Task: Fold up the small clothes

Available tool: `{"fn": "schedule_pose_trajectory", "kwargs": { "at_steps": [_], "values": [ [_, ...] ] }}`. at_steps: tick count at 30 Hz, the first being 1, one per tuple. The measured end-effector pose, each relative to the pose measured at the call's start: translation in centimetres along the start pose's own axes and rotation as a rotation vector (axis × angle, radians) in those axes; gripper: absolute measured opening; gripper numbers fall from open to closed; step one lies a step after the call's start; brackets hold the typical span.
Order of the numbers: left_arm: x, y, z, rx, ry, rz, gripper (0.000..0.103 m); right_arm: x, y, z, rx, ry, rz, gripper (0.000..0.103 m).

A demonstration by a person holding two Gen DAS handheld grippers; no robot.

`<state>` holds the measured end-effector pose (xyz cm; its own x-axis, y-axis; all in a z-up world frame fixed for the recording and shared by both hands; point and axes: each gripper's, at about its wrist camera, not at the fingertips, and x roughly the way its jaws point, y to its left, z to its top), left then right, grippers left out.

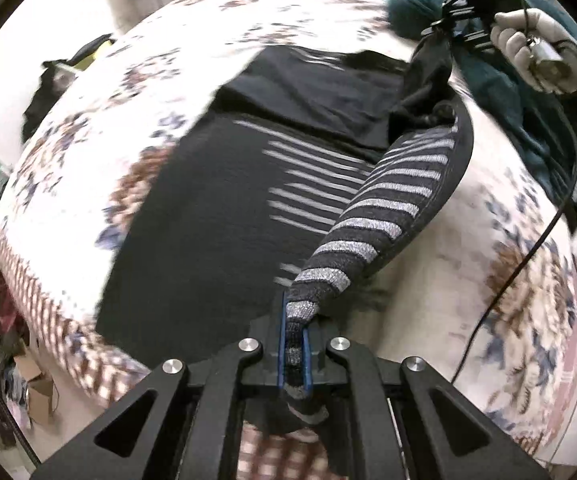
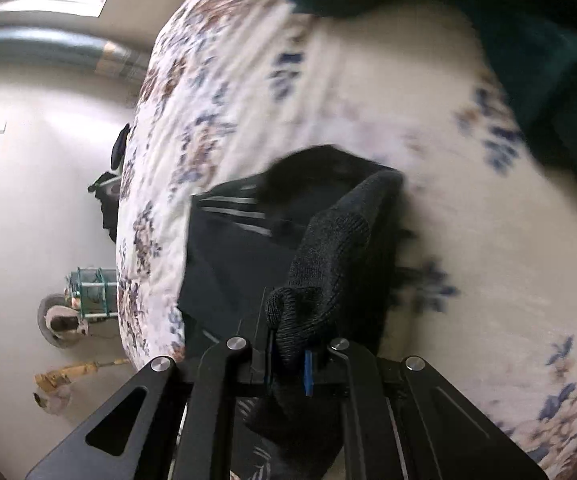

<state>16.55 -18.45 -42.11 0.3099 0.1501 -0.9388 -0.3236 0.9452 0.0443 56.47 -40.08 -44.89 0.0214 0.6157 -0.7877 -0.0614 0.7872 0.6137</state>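
A dark sock with grey stripes (image 1: 388, 196) hangs stretched between my two grippers above the bed. My left gripper (image 1: 293, 356) is shut on its striped end. My right gripper (image 2: 288, 354) is shut on its black end (image 2: 336, 248); it also shows in the left wrist view (image 1: 444, 32), held up at the top right by a gloved hand. Under the sock lies a black garment with pale stripes (image 1: 216, 200), flat on the bed; it also shows in the right wrist view (image 2: 232, 256).
The floral bedspread (image 1: 468, 208) covers the bed. A dark teal blanket (image 1: 528, 112) lies at the far right. A black cable (image 1: 528, 256) trails over the bed. Boxes and clutter (image 1: 28, 384) sit on the floor at left.
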Motion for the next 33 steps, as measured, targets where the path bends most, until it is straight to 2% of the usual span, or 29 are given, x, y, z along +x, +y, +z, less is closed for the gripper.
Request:
{"fn": "schedule_pose_trajectory", "kwargs": {
  "at_steps": [5,9,11,15,21,23,28,29,30,31,32,33],
  "values": [
    [2.5,7.1,0.5,-0.101,0.017,-0.010,0.004,4.9,9.5,1.2,-0.077,0.007,-0.053,0.011],
    [5.6,11.9,1.2,-0.131,0.045,-0.040,0.004,10.6,15.7,1.9,-0.104,0.024,-0.105,0.010],
    [7.6,14.7,1.7,-0.141,0.069,-0.064,0.004,14.3,18.3,2.2,-0.116,0.039,-0.166,0.010],
    [9.8,18.8,2.3,-0.155,0.108,-0.102,0.004,19.7,21.2,2.9,-0.103,0.055,-0.250,0.010],
    [12.0,23.0,2.8,-0.194,0.167,-0.132,0.004,26.1,24.8,4.5,-0.131,0.081,-0.325,0.010],
    [13.2,23.8,2.8,-0.213,0.198,-0.154,0.004,28.8,25.7,5.0,-0.149,0.102,-0.383,0.010],
    [15.7,24.5,3.1,-0.192,0.290,-0.198,0.009,33.2,25.4,5.8,-0.106,0.161,-0.457,0.011],
    [15.7,25.0,3.0,-0.216,0.301,-0.234,0.009,33.4,25.3,5.9,-0.099,0.165,-0.460,0.013],
    [15.7,25.5,3.0,-0.236,0.310,-0.266,0.011,33.3,25.3,5.9,-0.091,0.171,-0.448,0.020],
    [15.6,26.5,2.7,-0.272,0.334,-0.316,0.017,33.0,25.4,5.8,-0.086,0.173,-0.426,0.027],
    [15.6,27.1,2.6,-0.290,0.346,-0.332,0.027,32.2,25.6,5.3,-0.085,0.183,-0.385,0.048],
    [15.3,28.2,2.2,-0.315,0.356,-0.352,0.034,31.4,25.8,4.6,-0.089,0.187,-0.364,0.073]
  ]
}}
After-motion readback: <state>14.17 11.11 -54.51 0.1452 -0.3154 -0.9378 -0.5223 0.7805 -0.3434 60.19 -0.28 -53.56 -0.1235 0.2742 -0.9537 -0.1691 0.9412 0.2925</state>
